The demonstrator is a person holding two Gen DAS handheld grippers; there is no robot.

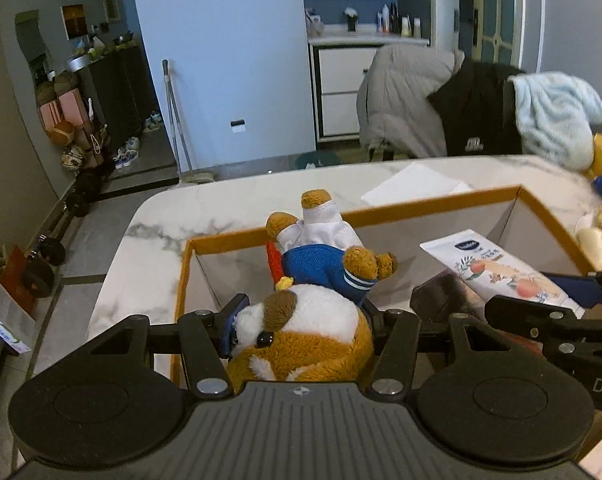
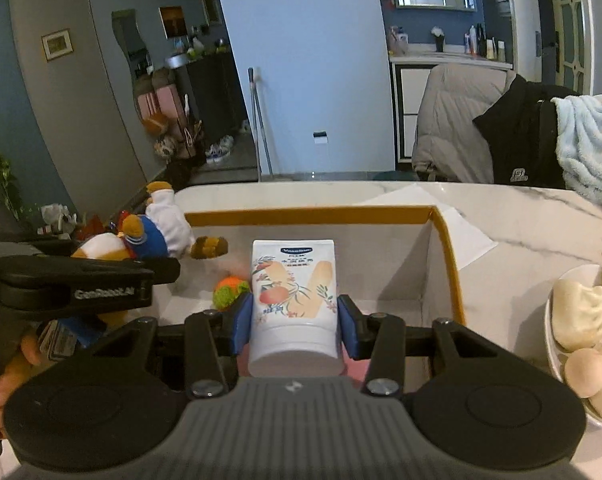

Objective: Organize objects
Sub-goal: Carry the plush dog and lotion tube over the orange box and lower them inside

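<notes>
Hovering over the box (image 2: 447,236), left gripper (image 1: 301,316) jaws clamp a plush dog (image 1: 305,328), right gripper (image 2: 295,320) jaws a lotion tube (image 2: 293,292); neither yet placed.

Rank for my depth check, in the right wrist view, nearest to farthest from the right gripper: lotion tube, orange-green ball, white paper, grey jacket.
1. lotion tube, clamped between the right gripper's fingers.
2. orange-green ball, just left, inside the box.
3. white paper, on the table beyond the box's right corner.
4. grey jacket, behind the table.
</notes>
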